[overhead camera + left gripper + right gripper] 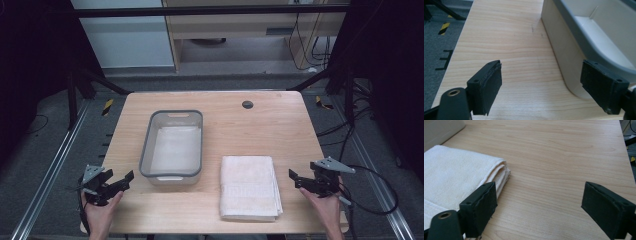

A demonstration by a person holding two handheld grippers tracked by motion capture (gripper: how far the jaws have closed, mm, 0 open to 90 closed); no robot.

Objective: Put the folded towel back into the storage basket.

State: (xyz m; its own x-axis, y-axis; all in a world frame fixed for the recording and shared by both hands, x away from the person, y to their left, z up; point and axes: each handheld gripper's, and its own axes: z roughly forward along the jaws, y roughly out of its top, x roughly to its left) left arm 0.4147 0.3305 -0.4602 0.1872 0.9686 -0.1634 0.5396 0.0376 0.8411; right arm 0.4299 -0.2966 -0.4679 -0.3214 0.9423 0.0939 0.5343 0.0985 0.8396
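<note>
Right gripper (305, 181), jaws spread and empty — folded white towel (248, 187) just off its left jaw, long axis running away from the person. Left gripper (116, 184), also open, sits beside the grey-rimmed bin (171, 143), farther from the towel.

Pale wood-grain worktop (260, 130), fine darker streaks, one small dark grey round plug (247, 104) near far edge. Translucent whitish plastic tub (196, 145) with grey rim, white folded cloth (175, 147) inside. Cream-white folded terry towel (248, 186), woven band across the near end. Both grippers black: left gripper (117, 182), right gripper (300, 178), each topped by a grey plate; jaws matte black. Floor: dark grey carpet (55, 120) with yellow-black hazard tape (107, 106).
</note>
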